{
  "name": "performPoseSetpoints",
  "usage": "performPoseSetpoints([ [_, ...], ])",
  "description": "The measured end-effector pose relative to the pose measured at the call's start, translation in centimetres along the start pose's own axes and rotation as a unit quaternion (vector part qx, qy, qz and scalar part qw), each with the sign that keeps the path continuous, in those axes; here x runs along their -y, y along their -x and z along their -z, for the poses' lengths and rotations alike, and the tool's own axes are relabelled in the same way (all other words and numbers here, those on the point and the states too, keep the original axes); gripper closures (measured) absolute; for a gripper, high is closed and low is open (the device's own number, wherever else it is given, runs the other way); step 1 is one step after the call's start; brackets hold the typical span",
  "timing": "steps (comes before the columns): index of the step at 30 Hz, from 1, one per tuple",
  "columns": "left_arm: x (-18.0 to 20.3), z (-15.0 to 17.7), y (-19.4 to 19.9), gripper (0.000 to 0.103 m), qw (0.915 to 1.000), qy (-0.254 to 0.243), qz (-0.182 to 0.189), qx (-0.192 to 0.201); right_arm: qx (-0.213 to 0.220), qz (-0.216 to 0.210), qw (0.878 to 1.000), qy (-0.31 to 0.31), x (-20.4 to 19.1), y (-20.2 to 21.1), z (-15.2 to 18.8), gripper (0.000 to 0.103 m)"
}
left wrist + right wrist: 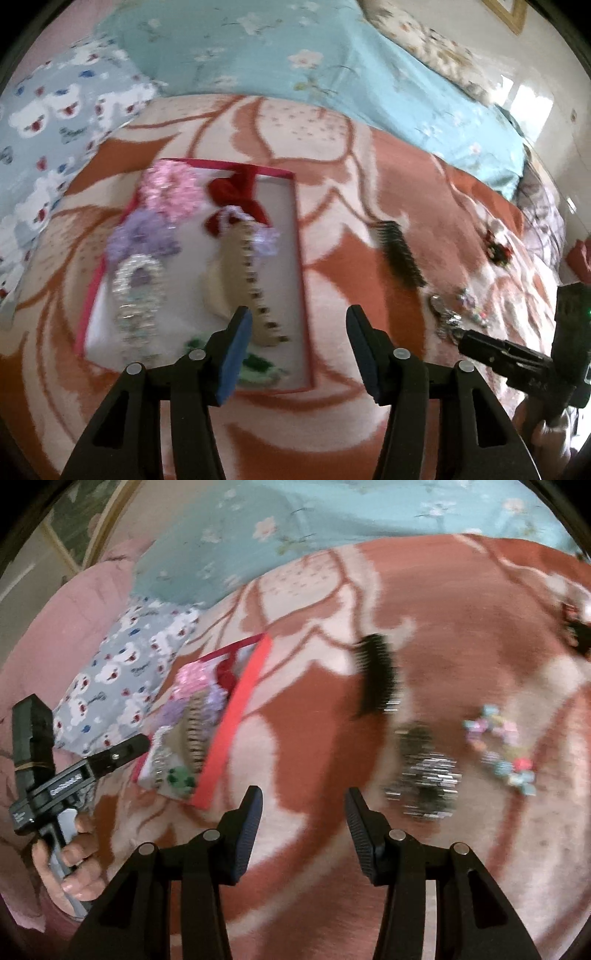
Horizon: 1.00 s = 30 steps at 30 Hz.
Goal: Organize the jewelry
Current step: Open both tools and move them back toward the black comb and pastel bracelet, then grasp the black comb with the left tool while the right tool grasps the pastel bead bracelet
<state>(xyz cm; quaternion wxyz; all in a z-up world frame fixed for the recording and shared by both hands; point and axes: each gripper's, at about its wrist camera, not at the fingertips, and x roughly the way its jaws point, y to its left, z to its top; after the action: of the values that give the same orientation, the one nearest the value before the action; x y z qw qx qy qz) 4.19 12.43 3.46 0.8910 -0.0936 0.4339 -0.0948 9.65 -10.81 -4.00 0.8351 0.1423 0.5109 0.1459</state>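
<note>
Spread over the bed, a soft blanket (pixel 314 738) carries a red tray (pixel 301 280) of hair pieces and, beside it, a black comb (pixel 376 675) and silver clip (pixel 424 775), light, stiff, snaggy, best pinched across the spine; both grippers' (pixel 297 332) (pixel 303 812) jaws are spread, empty.

Soft daylight fills both pictures. A bright window glare (pixel 524 96) shines at two o'clock. Everything looks smeared and blurry, and the round edges bend and go dark.
</note>
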Motion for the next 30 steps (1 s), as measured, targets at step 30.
performPoseSetpoints([
  [30, 11.5, -7.1, -22.5, 0.023, 0.9897, -0.008, 0.048, -0.135, -0.005, 0.155, 0.988, -0.014, 10.2, -0.8, -1.9, 0.065],
])
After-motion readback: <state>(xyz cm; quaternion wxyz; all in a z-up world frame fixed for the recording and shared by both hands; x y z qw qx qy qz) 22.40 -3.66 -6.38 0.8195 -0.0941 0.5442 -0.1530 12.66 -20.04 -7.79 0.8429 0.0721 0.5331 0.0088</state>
